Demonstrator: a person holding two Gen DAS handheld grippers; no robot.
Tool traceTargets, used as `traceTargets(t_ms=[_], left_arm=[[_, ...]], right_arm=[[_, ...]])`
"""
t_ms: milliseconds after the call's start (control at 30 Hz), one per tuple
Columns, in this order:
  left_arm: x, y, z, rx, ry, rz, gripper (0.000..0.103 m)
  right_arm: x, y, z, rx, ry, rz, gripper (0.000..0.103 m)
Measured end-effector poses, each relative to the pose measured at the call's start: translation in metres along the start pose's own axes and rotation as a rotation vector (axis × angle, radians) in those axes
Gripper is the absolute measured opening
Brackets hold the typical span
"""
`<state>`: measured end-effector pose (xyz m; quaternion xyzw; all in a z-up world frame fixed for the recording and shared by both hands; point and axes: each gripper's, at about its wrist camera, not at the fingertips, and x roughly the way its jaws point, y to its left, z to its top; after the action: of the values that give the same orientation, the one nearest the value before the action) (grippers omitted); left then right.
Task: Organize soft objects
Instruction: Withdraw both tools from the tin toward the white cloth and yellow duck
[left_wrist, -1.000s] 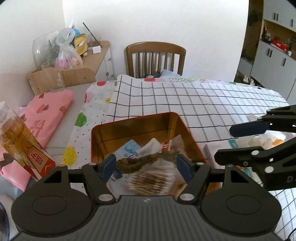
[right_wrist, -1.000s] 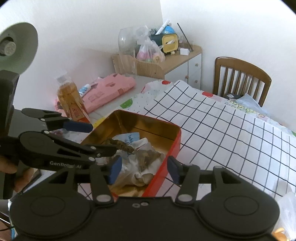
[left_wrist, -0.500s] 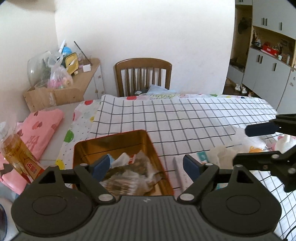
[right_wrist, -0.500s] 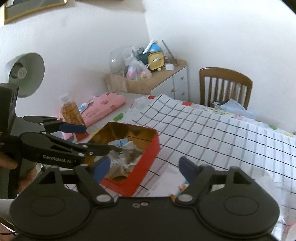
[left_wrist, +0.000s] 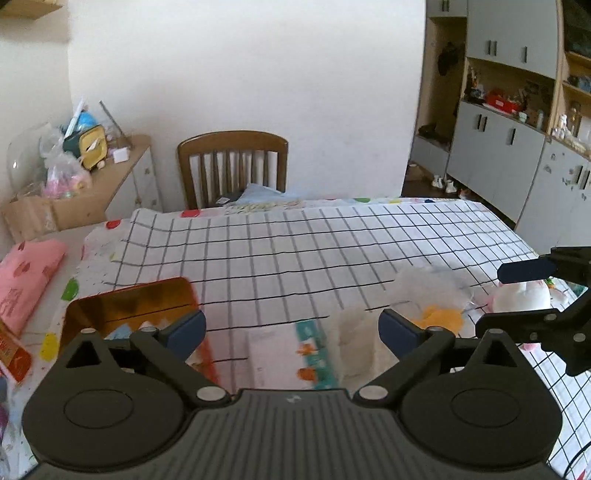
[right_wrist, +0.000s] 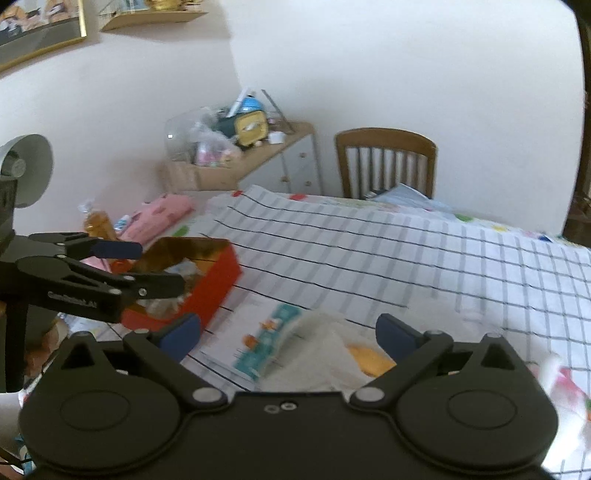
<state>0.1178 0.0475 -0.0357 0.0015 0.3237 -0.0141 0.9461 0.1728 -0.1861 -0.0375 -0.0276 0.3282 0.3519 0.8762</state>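
White walls back a table under a checked cloth (left_wrist: 295, 251), with a wooden chair (left_wrist: 232, 162) at its far edge. At the left, a red tin (left_wrist: 125, 306) with a gold inside holds crumpled soft things (right_wrist: 192, 269). The left gripper (left_wrist: 291, 330) hangs above the cloth just right of the tin, jaws spread wide and empty. Right of it lie a flat packet (left_wrist: 291, 350), a white cloth (left_wrist: 354, 332) and a white plush toy (left_wrist: 521, 297). The right gripper (right_wrist: 288, 328) hovers over the white cloth, released, holding nothing.
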Motion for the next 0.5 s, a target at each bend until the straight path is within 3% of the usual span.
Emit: traceTargets(t_ms=[167, 300, 500], left_arm=[[0.013, -0.031, -0.002, 0.022, 0.004, -0.032, 0.101], [0.032, -0.05, -0.009, -0.001, 0.065, -0.1, 0.101], [0.059, -0.074, -0.021, -0.019, 0.137, -0.122, 0.101]], right_arm=[[-0.008, -0.029, -0.01, 0.008, 0.009, -0.041, 0.101], [-0.007, -0.05, -0.014, 0.019, 0.037, -0.063, 0.101], [0.006, -0.077, -0.017, 0.017, 0.102, -0.087, 0.099]])
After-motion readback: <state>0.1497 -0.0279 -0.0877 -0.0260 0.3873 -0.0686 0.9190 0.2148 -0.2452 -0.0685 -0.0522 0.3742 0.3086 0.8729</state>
